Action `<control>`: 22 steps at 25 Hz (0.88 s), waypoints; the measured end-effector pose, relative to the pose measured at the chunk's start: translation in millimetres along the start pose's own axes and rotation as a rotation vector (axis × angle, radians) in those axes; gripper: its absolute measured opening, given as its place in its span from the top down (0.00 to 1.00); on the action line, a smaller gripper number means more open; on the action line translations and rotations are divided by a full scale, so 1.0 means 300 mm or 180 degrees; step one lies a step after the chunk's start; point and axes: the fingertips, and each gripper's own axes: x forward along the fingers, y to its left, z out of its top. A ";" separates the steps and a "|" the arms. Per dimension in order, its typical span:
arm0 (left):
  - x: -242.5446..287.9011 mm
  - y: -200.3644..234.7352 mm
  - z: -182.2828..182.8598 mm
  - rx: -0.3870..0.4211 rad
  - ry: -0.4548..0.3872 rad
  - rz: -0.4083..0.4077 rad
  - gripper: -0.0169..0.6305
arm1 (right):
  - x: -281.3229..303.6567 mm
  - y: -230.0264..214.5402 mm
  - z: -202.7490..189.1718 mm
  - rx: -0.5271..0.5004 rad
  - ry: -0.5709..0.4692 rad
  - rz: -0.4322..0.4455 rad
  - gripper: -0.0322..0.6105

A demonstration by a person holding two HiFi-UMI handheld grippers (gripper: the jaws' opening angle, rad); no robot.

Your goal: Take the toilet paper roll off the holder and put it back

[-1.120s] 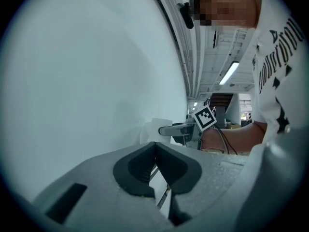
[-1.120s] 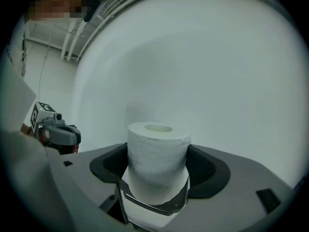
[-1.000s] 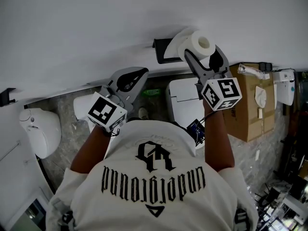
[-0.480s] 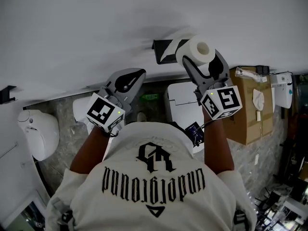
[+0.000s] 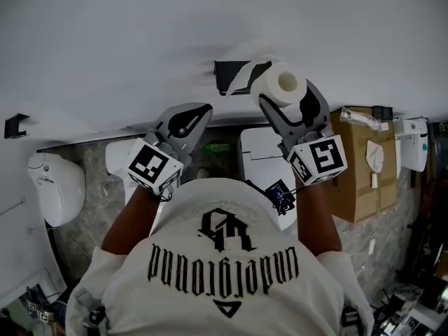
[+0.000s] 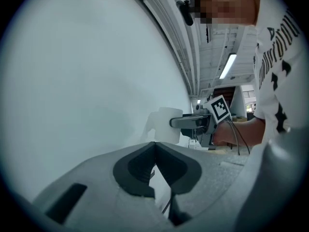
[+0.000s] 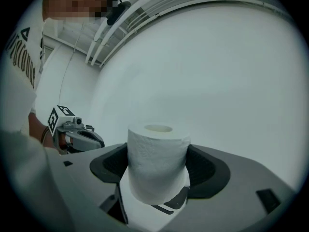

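A white toilet paper roll point(image 5: 283, 84) stands upright between the jaws of my right gripper point(image 5: 287, 95), which is shut on it just off the white wall. In the right gripper view the roll point(image 7: 157, 161) fills the gap between the dark pads, and a loose tail of paper hangs below it. The black holder point(image 5: 227, 75) is fixed to the wall just left of the roll, partly covered by the paper tail. My left gripper point(image 5: 198, 110) is shut on nothing, lower left of the holder; its jaws point(image 6: 154, 145) meet at the tips.
Below the wall stand a white toilet point(image 5: 262, 149), a cardboard box point(image 5: 364, 163) on the right, and a white fixture point(image 5: 59, 187) on the left. A small black hook point(image 5: 14, 126) juts from the wall at far left. The floor is grey stone.
My right gripper has carried the roll a little away from the wall and leftward. The paper tail now lies over the holder. My left gripper has barely moved.
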 end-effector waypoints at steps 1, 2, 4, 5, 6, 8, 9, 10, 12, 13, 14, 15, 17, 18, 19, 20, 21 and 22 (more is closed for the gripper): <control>0.005 -0.014 0.005 0.0004 0.0008 0.0027 0.95 | -0.010 -0.007 -0.001 -0.0007 0.0000 0.0034 0.44; 0.012 -0.027 0.009 0.0004 0.0014 0.0055 0.95 | -0.020 -0.015 0.000 -0.0002 -0.0006 0.0069 0.44; 0.026 -0.053 0.016 -0.0005 0.0026 0.0116 0.95 | -0.043 -0.028 0.003 0.0002 -0.0023 0.0145 0.44; 0.032 -0.067 0.018 -0.0011 0.0035 0.0147 0.95 | -0.055 -0.031 0.004 -0.0010 -0.0029 0.0187 0.44; 0.038 -0.081 0.017 -0.0015 0.0047 0.0176 0.95 | -0.067 -0.034 0.005 -0.0025 -0.0036 0.0229 0.44; 0.046 -0.111 0.015 -0.0009 0.0079 0.0224 0.95 | -0.090 -0.042 0.004 -0.0037 -0.0055 0.0298 0.44; 0.050 -0.124 0.014 -0.0004 0.0098 0.0247 0.95 | -0.099 -0.047 0.001 -0.0031 -0.0066 0.0326 0.44; 0.052 -0.138 0.011 -0.0003 0.0116 0.0274 0.95 | -0.110 -0.053 -0.004 -0.0022 -0.0073 0.0350 0.44; 0.054 -0.164 0.003 -0.0012 0.0144 0.0333 0.95 | -0.134 -0.061 -0.017 -0.0005 -0.0083 0.0392 0.44; 0.054 -0.177 -0.001 -0.0015 0.0157 0.0360 0.95 | -0.146 -0.063 -0.022 0.0000 -0.0090 0.0410 0.44; 0.055 -0.189 -0.004 -0.0015 0.0169 0.0384 0.95 | -0.157 -0.065 -0.026 0.0003 -0.0096 0.0427 0.44; 0.054 -0.201 -0.006 -0.0012 0.0177 0.0408 0.95 | -0.168 -0.066 -0.029 0.0005 -0.0103 0.0446 0.44; 0.049 -0.225 -0.009 -0.0006 0.0183 0.0455 0.95 | -0.189 -0.066 -0.034 0.0005 -0.0117 0.0481 0.44; 0.045 -0.238 -0.010 -0.0003 0.0183 0.0474 0.95 | -0.200 -0.066 -0.037 0.0002 -0.0122 0.0492 0.44; 0.042 -0.249 -0.012 0.0000 0.0182 0.0489 0.95 | -0.210 -0.066 -0.039 -0.0005 -0.0125 0.0496 0.44; 0.038 -0.258 -0.014 0.0002 0.0183 0.0500 0.95 | -0.219 -0.067 -0.042 -0.0013 -0.0125 0.0496 0.44; 0.034 -0.264 -0.016 0.0002 0.0183 0.0510 0.95 | -0.225 -0.067 -0.044 -0.0018 -0.0124 0.0494 0.44; 0.030 -0.266 -0.017 0.0000 0.0183 0.0522 0.95 | -0.228 -0.069 -0.045 -0.0017 -0.0124 0.0491 0.44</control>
